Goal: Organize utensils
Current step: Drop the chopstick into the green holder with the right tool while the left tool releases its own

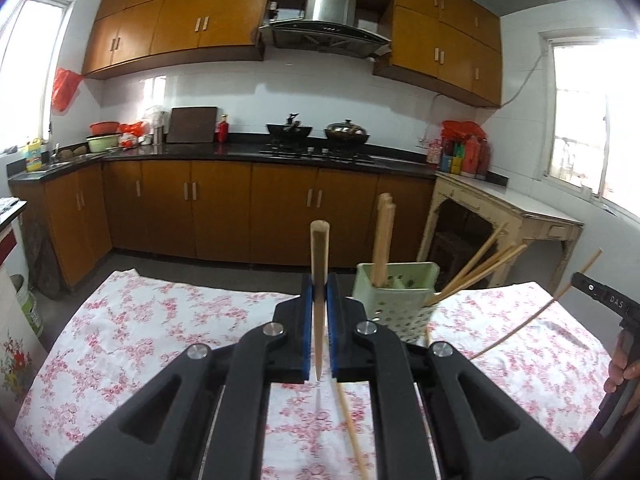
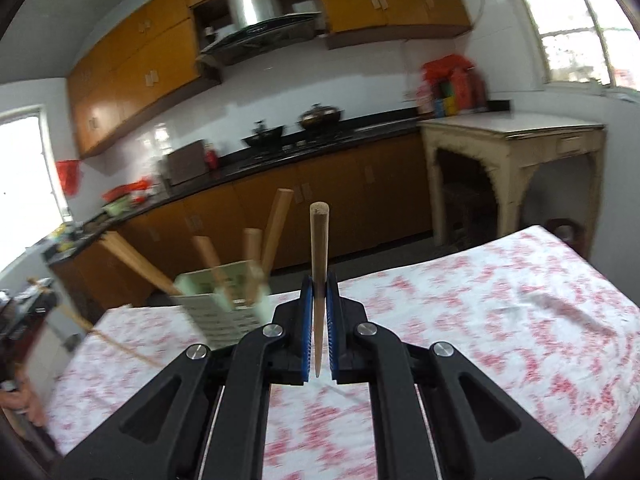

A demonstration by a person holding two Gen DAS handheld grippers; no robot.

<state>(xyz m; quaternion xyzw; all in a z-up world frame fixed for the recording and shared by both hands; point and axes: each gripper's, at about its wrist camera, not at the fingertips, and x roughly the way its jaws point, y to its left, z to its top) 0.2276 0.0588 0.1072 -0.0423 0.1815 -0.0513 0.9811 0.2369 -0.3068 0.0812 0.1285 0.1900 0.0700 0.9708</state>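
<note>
- Wood, pale and smooth: a round, tapered chopstick (image 1: 319, 300) stands upright in the left tool (image 1: 319, 332), its black arms ending in blue pads (image 1: 306, 328) pressed against the stick, blunt end up and thin point down
- Right tool (image 2: 319, 332) pinches a second chopstick (image 2: 319, 280) of the same shape the same way, between its own blue pads (image 2: 306, 328)
- Pale green plastic holder (image 1: 396, 300), box-shaped with rows of round holes in its walls, stands on the table (image 1: 160, 328) just beyond the left tool, a little to its right
- Several wooden chopsticks (image 1: 382, 240) rise from the holder, some upright, others leaning out to the right
- One more loose chopstick (image 1: 352, 432) lies on the table under the left tool
- White cloth printed with pink-red flowers covers the table
- Right view is blurred; the holder (image 2: 224, 304) sits left of the right tool
</note>
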